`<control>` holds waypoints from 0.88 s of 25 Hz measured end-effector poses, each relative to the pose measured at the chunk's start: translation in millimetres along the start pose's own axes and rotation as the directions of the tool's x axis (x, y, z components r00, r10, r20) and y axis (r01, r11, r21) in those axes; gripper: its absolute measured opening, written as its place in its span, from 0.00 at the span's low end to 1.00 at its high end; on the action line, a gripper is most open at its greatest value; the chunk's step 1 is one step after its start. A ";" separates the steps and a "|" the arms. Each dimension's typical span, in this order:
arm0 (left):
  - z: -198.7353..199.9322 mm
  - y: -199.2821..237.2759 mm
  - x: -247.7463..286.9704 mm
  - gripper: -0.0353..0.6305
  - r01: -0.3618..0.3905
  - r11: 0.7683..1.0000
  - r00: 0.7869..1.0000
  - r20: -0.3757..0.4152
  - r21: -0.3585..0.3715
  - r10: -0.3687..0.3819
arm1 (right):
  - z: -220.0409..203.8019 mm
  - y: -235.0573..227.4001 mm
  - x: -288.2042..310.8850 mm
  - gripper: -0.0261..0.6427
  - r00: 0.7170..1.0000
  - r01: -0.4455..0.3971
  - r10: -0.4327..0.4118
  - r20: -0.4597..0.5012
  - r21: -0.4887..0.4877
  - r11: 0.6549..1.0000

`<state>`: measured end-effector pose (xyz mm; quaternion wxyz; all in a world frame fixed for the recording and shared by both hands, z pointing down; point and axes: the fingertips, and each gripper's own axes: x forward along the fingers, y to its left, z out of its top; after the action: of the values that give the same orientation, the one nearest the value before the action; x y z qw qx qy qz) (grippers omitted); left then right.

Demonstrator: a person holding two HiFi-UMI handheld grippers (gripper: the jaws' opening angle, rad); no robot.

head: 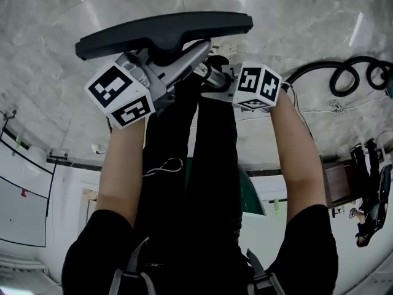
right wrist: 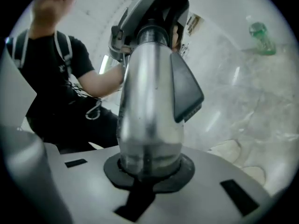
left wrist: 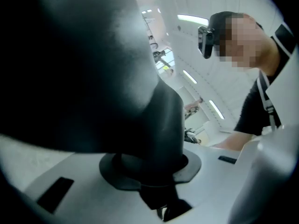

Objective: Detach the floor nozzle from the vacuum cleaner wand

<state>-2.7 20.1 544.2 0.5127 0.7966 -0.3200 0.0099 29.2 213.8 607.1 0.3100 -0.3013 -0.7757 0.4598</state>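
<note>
In the head view the floor nozzle (head: 164,29) lies as a long dark bar across the marbled floor (head: 55,11), just beyond the jaws of both tools. The left gripper (head: 158,74) reaches to the nozzle's neck from the left, and the right gripper (head: 214,80) comes in from the right, close beside it. Both forearms run back toward the person's dark trousers. A black hose (head: 350,75) coils on the floor, well off to the right of the right jaws. In the left gripper view the nozzle's dark neck fills the space between the jaws. It sits against the round dark pad, so the left jaws are grasping it, and the wide black body spreads up past them. In the right gripper view the jaws are clenched on the silver wand (right wrist: 149,111), which rises straight out from between them. A dark latch tab (right wrist: 187,90) sits on the wand's right side. A green bottle (right wrist: 259,36) stands far beyond, to the upper right.
</note>
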 end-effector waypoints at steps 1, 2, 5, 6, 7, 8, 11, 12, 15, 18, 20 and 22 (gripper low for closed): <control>-0.8 -8.3 2.2 0.24 0.053 0.998 0.999 -0.016 0.020 -0.052 | -2.7 10.4 -3.9 0.12 0.997 -0.075 0.075 -0.001 0.014 0.997; 0.5 -11.8 3.8 0.24 0.086 0.996 0.996 -0.024 0.027 -0.085 | -2.1 15.3 -7.3 0.12 0.994 -0.109 0.109 0.002 0.025 0.994; 7.0 7.5 4.4 0.24 0.024 1.000 0.999 -0.021 0.011 -0.024 | 8.5 -10.3 -3.6 0.12 0.997 0.073 -0.073 0.023 0.019 0.997; 8.7 20.0 3.7 0.24 -0.039 0.999 0.999 -0.023 0.002 0.039 | 12.1 -29.3 -2.2 0.12 0.974 0.224 -0.224 0.028 0.009 0.974; 11.0 33.1 2.5 0.24 -0.112 0.994 0.993 -0.027 -0.013 0.112 | 15.6 -51.8 -5.8 0.12 0.907 0.421 -0.421 0.031 -0.007 0.907; 14.7 45.1 0.5 0.24 -0.188 0.982 0.982 -0.031 -0.032 0.187 | 19.6 -75.2 -16.5 0.12 0.775 0.632 -0.631 0.033 -0.036 0.774; 27.5 68.6 -9.3 0.24 -0.338 0.934 0.941 -0.010 -0.115 0.340 | 33.7 -117.6 -58.0 0.12 0.359 0.924 -0.932 0.053 -0.159 0.347; 28.7 70.2 -12.6 0.24 -0.335 0.935 0.941 0.007 -0.118 0.338 | 34.4 -118.4 -55.9 0.12 0.397 0.906 -0.916 0.049 -0.183 0.383; 55.8 55.6 -35.6 0.24 -0.203 0.979 0.968 0.151 0.005 0.200 | -2.1 -79.5 -13.8 0.12 0.844 0.532 -0.537 -0.010 -0.113 0.839; 110.7 68.1 -67.8 0.24 -0.167 0.985 0.950 0.274 0.049 0.147 | -62.8 -62.7 -25.0 0.12 0.911 0.409 -0.407 -0.061 0.031 0.912; 98.5 79.3 -62.3 0.24 -0.182 0.983 0.962 0.210 0.027 0.172 | -68.8 -69.5 -42.1 0.12 0.857 0.513 -0.508 -0.090 0.037 0.858; 78.8 79.2 -56.0 0.24 -0.196 0.981 0.967 0.167 0.004 0.192 | -57.1 -75.5 -48.2 0.12 0.815 0.569 -0.571 -0.095 -0.052 0.821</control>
<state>-113.0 -38.1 551.8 0.4728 0.7647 -0.4378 -0.0031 88.9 177.7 687.2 0.4709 -0.0827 -0.8176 0.3209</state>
